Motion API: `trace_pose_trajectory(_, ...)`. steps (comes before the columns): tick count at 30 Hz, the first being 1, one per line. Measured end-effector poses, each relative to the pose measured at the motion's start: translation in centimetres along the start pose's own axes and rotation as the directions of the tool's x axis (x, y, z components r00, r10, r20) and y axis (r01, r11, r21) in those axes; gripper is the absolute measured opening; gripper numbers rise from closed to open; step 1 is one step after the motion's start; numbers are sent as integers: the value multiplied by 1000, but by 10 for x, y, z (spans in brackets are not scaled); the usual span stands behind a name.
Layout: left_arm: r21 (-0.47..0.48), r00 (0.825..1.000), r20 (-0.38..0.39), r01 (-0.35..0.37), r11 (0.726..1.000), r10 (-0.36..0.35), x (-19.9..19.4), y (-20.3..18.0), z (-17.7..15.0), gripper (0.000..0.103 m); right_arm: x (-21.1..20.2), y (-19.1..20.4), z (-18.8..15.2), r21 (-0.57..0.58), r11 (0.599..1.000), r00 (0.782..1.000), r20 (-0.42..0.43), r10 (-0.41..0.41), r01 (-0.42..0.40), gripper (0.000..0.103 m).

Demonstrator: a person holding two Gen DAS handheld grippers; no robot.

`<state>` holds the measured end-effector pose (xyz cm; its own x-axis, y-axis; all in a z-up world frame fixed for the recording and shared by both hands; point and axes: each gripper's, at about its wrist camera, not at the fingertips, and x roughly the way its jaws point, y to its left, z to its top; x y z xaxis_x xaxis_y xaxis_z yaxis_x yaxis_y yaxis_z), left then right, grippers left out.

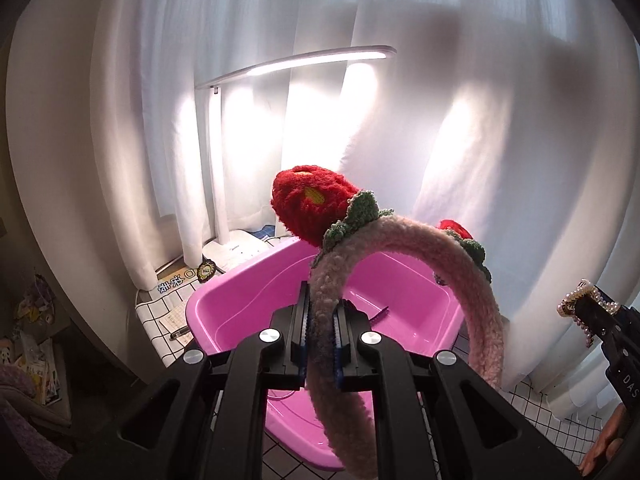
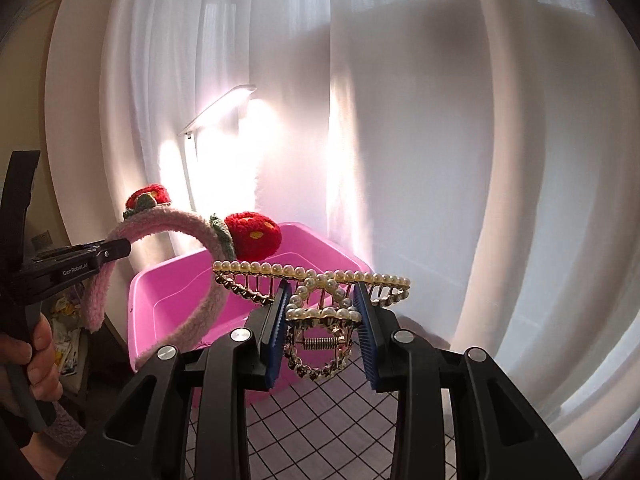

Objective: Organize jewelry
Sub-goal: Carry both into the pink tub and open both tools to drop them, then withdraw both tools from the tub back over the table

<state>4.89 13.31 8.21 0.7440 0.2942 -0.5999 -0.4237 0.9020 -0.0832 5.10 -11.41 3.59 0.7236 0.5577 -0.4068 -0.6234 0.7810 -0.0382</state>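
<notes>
I see white curtain (image 1: 520,140) behind, pink tub (image 1: 224,312) on the checked bench (image 2: 320,420), my left hand-held gripper (image 1: 322,336) clamped on fuzzy pink headband (image 1: 460,264) above tub, right hand-held gripper (image 2: 326,320) pinching pearl hair claw (image 2: 316,276) beside it.

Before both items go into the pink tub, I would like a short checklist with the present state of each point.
1. Left gripper shut on the pink headband: ok.
2. Right gripper shut on the pearl hair claw: ok.
3. Pink tub open, with free floor: ok.
4. Headband and hair claw apart from each other: ok.
5. Both items directly above the tub: cannot tell.
6. Desk lamp clear of the path: ok, it stands behind the tub.
</notes>
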Motion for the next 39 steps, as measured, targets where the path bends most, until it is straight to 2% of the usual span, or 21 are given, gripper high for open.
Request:
trace_pose_trajectory(4,-1,999,-48,7,1000,-7,40,25,12,10,45,23,22,4,999,999,-31,32,-32,31)
trace_pose_trajectory(9,30,993,-113,31,999,-27,83,40,17,10,98,40,39,-2,999,992,-112,51,-51,31)
trace_pose_trajectory(15,50,973,-224,65,997,-52,122,44,7,10,156,52,37,-29,997,968,-241,64,-73,31)
trace_pose_trajectory(19,80,951,-306,74,994,-47,145,44,-2,11,194,60,33,-53,995,934,-353,60,-84,31)
trace_pose_trajectory(24,131,926,-377,68,989,-14,162,40,-10,13,235,63,27,-57,995,872,-488,48,-87,31)
trace_pose_trajectory(30,152,899,-437,53,987,19,175,40,-14,18,268,59,21,-41,997,798,-602,30,-68,31)
trace_pose_trajectory(32,163,898,-439,39,986,37,176,40,-14,29,273,56,21,-29,998,789,-614,26,-56,32)
trace_pose_trajectory(33,169,902,-429,34,985,43,175,40,-13,40,272,55,22,-24,999,788,-615,24,-49,42)
trace_pose_trajectory(34,175,907,-419,27,984,49,173,41,-12,65,272,55,24,-26,999,793,-609,17,-41,54)
trace_pose_trajectory(35,174,913,-406,23,984,50,171,41,-11,76,271,55,25,-32,999,799,-602,8,-33,57)
trace_pose_trajectory(36,168,920,-390,26,986,42,168,41,-8,81,271,55,27,-37,999,801,-599,3,-31,57)
trace_pose_trajectory(39,177,923,-382,24,984,46,166,39,-5,81,273,56,28,-47,999,799,-601,-11,-22,57)
